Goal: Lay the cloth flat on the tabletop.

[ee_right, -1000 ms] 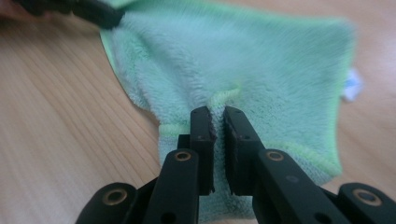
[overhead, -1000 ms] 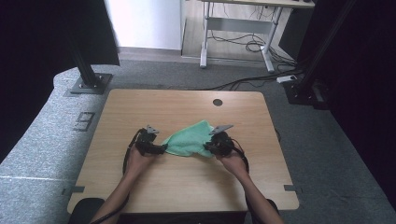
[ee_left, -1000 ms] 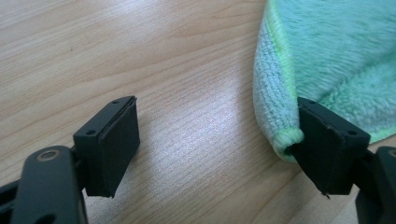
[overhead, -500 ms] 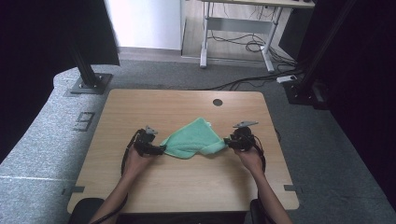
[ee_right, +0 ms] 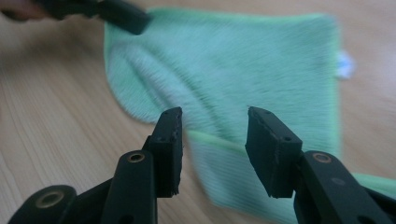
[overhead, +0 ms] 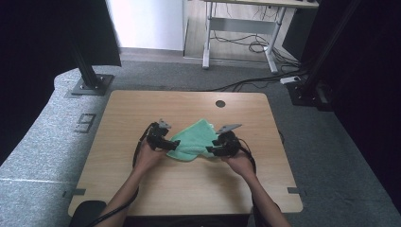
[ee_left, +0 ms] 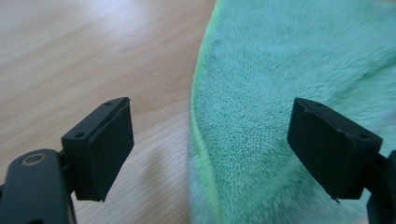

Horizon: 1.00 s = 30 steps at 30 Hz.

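Observation:
A green microfibre cloth (overhead: 195, 141) lies rumpled on the wooden table (overhead: 137, 111), between my two grippers. My left gripper (overhead: 175, 144) sits at its left edge; its jaws have just been opening. In the left gripper view the left gripper (ee_left: 212, 123) stands wide open, astride the cloth's (ee_left: 280, 60) hemmed edge, pads clear of it. My right gripper (overhead: 211, 150) is at the cloth's right side, its jaws having just opened. In the right gripper view the right gripper (ee_right: 215, 116) is open over a folded corner of the cloth (ee_right: 243, 60), not pressing it.
A round cable hole (overhead: 220, 103) sits near the table's far edge. A small white tag (ee_right: 344, 64) hangs on the cloth's edge. Black frame posts (overhead: 87, 71) stand on the grey floor at the far corners, and cables (overhead: 246, 45) lie under a desk behind.
The right gripper let go of the cloth's corner, swung out to the right, then came back to the cloth with open jaws. The left gripper shifted slightly toward the cloth. The cloth settled flatter.

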Each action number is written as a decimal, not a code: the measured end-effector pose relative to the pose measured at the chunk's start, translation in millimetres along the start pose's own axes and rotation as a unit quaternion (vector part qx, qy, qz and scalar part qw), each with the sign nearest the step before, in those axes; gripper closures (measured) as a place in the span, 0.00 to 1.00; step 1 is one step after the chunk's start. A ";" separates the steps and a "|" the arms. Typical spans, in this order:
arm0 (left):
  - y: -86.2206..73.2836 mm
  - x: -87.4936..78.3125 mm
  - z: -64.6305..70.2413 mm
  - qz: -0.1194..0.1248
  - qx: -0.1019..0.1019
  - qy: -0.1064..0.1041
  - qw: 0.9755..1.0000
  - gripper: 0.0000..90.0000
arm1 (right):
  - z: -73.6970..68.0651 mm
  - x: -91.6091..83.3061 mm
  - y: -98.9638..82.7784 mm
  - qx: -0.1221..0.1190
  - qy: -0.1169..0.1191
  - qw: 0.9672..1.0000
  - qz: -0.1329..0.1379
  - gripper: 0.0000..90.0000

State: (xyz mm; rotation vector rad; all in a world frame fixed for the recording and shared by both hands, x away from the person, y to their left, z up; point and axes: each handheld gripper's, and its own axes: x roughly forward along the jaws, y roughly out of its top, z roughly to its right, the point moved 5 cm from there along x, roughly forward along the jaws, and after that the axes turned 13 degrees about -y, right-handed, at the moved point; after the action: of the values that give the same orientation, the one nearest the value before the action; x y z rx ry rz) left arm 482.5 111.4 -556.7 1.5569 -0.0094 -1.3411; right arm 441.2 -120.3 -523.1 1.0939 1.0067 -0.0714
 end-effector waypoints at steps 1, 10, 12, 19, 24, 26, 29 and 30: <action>-1.6 5.2 -0.5 -0.007 0.001 0.002 1.000 0.16 | -5.3 5.7 -2.1 -0.009 -0.001 1.000 -0.008 0.62; -9.4 19.9 -9.9 -0.023 -0.016 0.017 0.999 0.16 | -14.1 22.8 -26.9 -0.044 -0.031 0.998 -0.045 0.92; -8.8 19.0 -10.5 -0.024 -0.015 0.027 0.999 0.16 | -10.3 9.6 -22.4 -0.049 -0.036 0.998 -0.031 0.93; -11.2 14.9 -19.1 -0.023 -0.036 0.036 0.998 0.16 | 21.4 -15.4 -21.0 -0.028 -0.065 0.997 -0.017 0.92; -12.3 13.2 -20.0 -0.022 -0.039 0.045 0.998 0.16 | 52.3 -6.3 -41.2 0.015 -0.097 0.994 -0.043 0.80; -13.0 11.3 -21.8 -0.025 -0.035 0.043 0.998 0.16 | 55.0 -10.7 -43.6 0.034 -0.089 0.995 -0.030 0.75; -10.3 9.3 -20.4 -0.022 -0.024 0.052 0.998 0.17 | 51.3 -16.9 -40.6 0.038 -0.071 0.997 -0.017 0.73; -5.6 6.9 -16.1 -0.012 -0.023 0.047 0.999 0.17 | 43.8 -20.9 -33.7 0.036 -0.051 0.998 -0.005 0.71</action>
State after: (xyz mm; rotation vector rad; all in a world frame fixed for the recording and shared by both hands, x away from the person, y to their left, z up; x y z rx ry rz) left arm 493.7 120.6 -568.0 1.5844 0.0976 -1.2776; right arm 440.2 -179.2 -528.3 1.1395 0.9231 -0.1706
